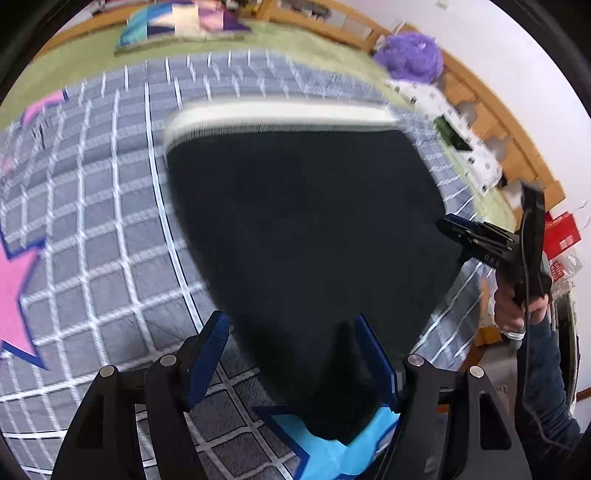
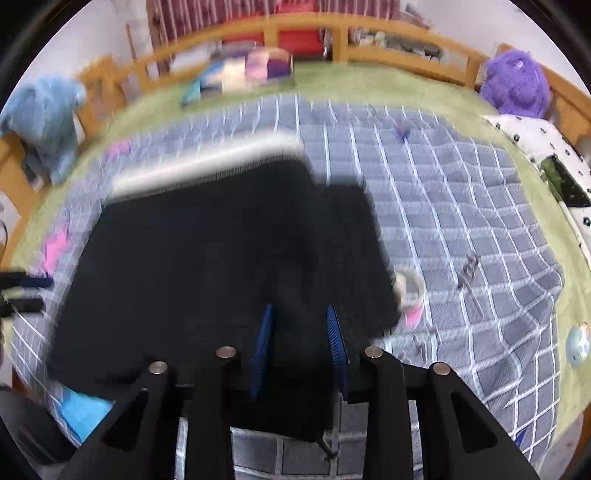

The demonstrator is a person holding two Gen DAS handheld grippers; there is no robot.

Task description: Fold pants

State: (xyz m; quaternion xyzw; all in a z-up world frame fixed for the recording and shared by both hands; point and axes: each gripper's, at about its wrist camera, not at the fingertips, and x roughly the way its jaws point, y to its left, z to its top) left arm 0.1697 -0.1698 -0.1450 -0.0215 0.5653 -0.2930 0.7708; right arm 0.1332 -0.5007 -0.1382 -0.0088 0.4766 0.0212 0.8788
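Observation:
Black pants (image 1: 303, 229) with a white waistband (image 1: 273, 116) lie flat on a grey checked quilt (image 1: 103, 236); the waistband is on the far side. My left gripper (image 1: 291, 356) stands wide over the near end of the pants. Black cloth lies between its blue pads (image 1: 208, 354), which do not press on it. In the right wrist view the pants (image 2: 207, 258) fill the middle. My right gripper (image 2: 299, 343) is low over their near right part, its blue pads (image 2: 263, 343) apart with cloth between them. A hand holds it at the pants' right edge (image 1: 454, 229).
A wooden bed rail (image 2: 369, 33) runs round the green sheet. A purple plush toy (image 2: 515, 83) and a patterned pillow (image 2: 535, 140) lie at the far right, a blue plush toy (image 2: 44, 114) at the left, a folded colourful blanket (image 2: 243, 72) at the back.

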